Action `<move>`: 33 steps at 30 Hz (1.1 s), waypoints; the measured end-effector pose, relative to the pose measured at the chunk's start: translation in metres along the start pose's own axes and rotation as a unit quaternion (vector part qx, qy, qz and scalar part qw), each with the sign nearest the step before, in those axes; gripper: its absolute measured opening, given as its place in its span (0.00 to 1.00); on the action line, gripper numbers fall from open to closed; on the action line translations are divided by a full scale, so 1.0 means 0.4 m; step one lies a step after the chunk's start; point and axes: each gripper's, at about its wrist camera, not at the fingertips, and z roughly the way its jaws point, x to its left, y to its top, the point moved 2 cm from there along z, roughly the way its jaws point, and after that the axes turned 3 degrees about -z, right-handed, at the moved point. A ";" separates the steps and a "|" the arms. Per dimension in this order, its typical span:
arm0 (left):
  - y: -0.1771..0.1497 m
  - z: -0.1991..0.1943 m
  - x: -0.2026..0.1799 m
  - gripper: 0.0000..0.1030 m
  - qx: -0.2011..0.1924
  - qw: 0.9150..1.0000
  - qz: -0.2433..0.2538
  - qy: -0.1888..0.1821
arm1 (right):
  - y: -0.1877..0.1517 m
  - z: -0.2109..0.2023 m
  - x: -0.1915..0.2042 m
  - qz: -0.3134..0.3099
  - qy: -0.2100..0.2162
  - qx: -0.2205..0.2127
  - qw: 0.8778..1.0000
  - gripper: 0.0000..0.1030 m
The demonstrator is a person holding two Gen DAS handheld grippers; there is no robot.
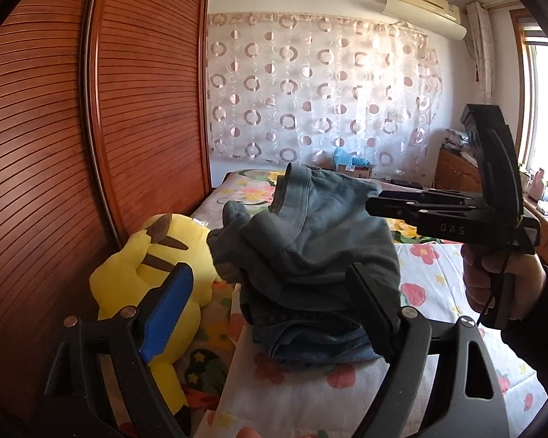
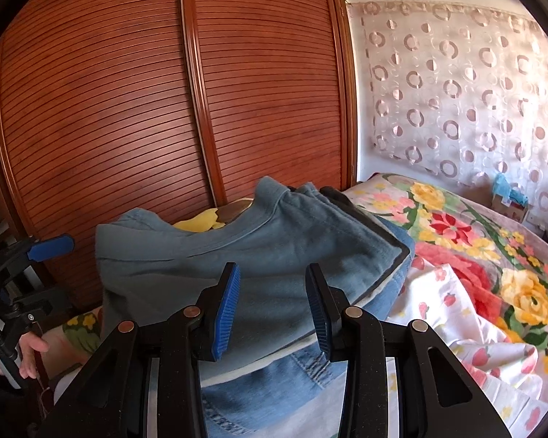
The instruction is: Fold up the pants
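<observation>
Left wrist: left gripper (image 1: 270,292) spread wide before pants (image 1: 310,252).

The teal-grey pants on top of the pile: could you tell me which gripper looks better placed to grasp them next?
Probably the right gripper: its open jaws sit directly at the near edge of the teal-grey pants. The left gripper is also open, but spread wide and facing the bunched end.

Grey-green pants (image 1: 310,241) folded into a thick bundle, waistband up, stacked on folded jeans (image 1: 310,339) on the bed (image 2: 475,255)
</observation>
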 end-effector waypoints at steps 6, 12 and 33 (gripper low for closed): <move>-0.024 -0.014 0.002 0.83 0.014 1.000 0.000 -0.005 | -0.014 -0.024 0.029 -0.004 -0.014 0.005 1.000 0.38; -0.040 -0.043 -0.010 0.83 0.013 1.000 0.008 -0.016 | -0.032 -0.080 0.070 0.001 -0.029 0.004 1.000 0.60; -0.070 -0.148 -0.123 0.83 0.017 0.997 0.046 -0.067 | -0.135 -0.348 0.241 0.030 -0.086 -0.027 0.995 0.78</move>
